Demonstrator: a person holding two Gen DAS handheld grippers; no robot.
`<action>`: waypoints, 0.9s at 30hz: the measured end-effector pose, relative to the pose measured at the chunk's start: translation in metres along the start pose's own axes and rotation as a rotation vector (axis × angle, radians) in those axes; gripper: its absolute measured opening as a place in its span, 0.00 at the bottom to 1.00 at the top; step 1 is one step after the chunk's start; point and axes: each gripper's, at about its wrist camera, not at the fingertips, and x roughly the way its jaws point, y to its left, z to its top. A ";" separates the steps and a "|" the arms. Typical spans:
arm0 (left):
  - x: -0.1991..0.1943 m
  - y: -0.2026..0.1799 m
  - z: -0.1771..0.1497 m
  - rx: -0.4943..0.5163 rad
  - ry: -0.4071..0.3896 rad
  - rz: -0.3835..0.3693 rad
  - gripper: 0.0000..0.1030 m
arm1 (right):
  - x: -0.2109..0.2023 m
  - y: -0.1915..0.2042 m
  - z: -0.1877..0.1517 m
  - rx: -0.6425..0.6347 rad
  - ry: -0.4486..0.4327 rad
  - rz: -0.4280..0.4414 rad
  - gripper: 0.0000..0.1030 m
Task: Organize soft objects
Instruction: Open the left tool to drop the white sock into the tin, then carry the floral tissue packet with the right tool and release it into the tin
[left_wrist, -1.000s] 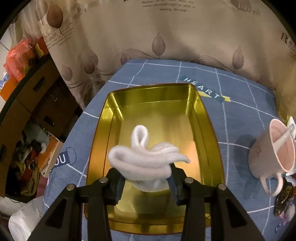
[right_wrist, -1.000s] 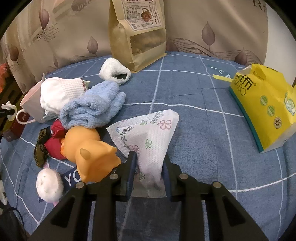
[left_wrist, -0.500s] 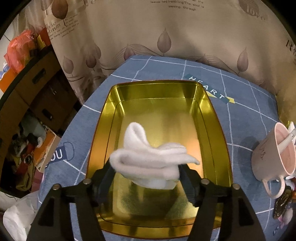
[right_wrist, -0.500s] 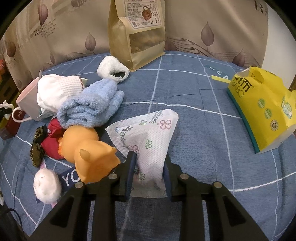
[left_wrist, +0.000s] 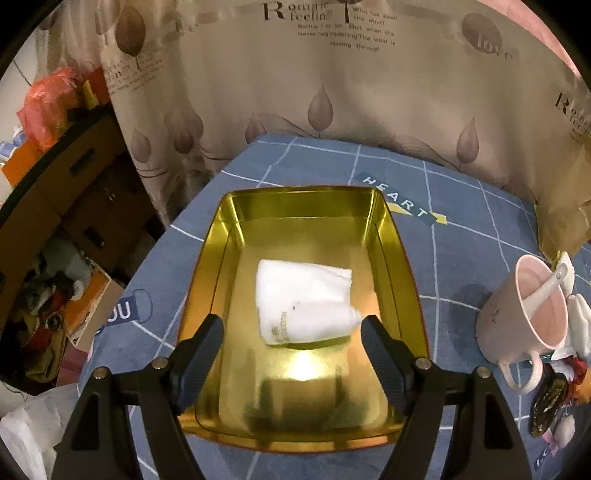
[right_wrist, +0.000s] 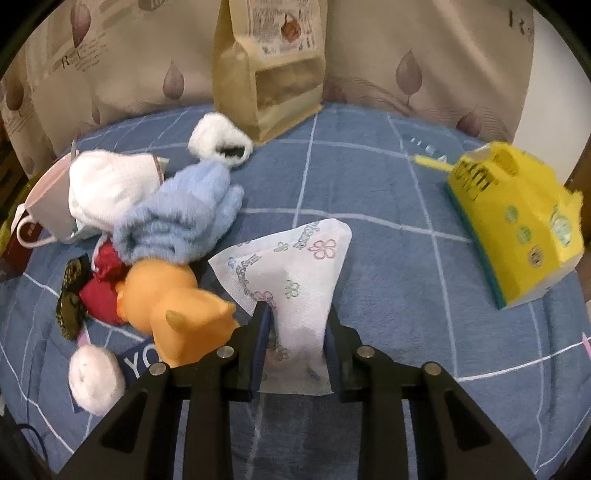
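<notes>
The left gripper (left_wrist: 291, 332) hangs over the gold tray (left_wrist: 218, 236) with its fingers spread wide and nothing between them; a folded white cloth (left_wrist: 303, 299) lies flat on the tray floor, apart from both pads; a pink mug (left_wrist: 517, 317) with a spoon stands right of the tray on the blue cloth-covered table (left_wrist: 458, 251). The right gripper (right_wrist: 295, 332) is clamped on a flower-printed tissue (right_wrist: 295, 266) — to its left sit an orange soft toy (right_wrist: 173, 306), a blue towel (right_wrist: 181, 218) and a white sock (right_wrist: 107, 184); a yellow packet (right_wrist: 517, 218) lies at far right.
</notes>
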 end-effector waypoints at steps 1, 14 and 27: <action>-0.004 -0.001 -0.001 -0.005 -0.011 -0.001 0.77 | -0.004 0.001 0.002 -0.002 -0.015 -0.011 0.22; -0.032 -0.009 -0.021 -0.017 -0.064 -0.019 0.77 | -0.072 0.055 0.057 -0.088 -0.183 0.044 0.21; -0.041 -0.013 -0.034 -0.034 -0.069 -0.031 0.77 | -0.087 0.172 0.095 -0.251 -0.213 0.271 0.20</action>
